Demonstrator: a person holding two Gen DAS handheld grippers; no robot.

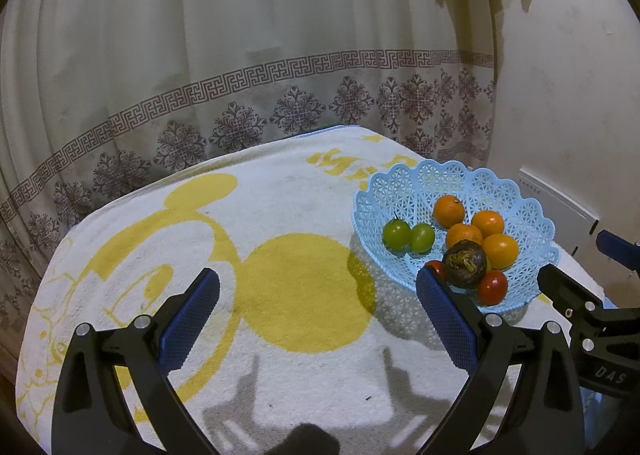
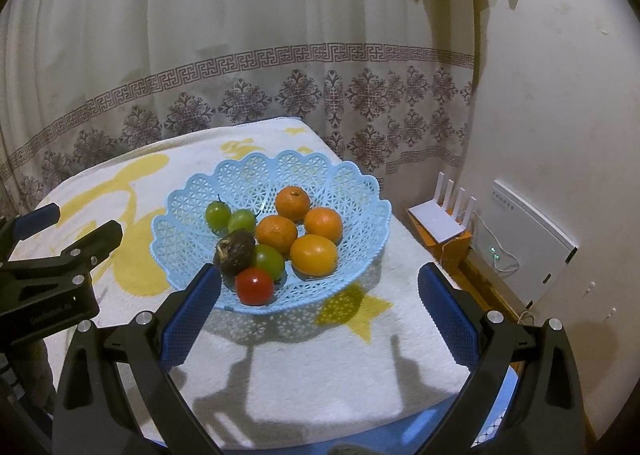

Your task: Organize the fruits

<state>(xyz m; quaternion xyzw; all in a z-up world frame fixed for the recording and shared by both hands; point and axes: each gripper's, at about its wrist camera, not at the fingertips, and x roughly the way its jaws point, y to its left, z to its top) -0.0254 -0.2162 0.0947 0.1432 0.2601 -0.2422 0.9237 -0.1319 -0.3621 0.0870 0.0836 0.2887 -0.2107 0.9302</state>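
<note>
On the table: a white towel (image 2: 280, 355) with yellow cartoon print covers it, curtain (image 2: 200, 55) behind.
Basket: the pale blue lattice basket (image 2: 360, 191) sits on the towel's right part, shallow and scalloped, full of holes.
Fruits: all seem to lie inside it, with four oranges (image 2: 313, 255) bunched right, green grapes (image 2: 218, 213) left, a wrinkled dark passion fruit (image 2: 234, 251) and a red tomato (image 2: 255, 286) near the front rim.
Left gripper (image 1: 318, 315): fingers wide apart, holding nothing, hovering over bare towel beside the basket.
Right gripper (image 2: 320, 315): fingers spread too, empty, the basket's front edge between them.
Risk: round fruit in a light basket, so a nudge on the rim could tip it or send the tomato rolling out; a hard pinch would bruise the grapes.
</note>
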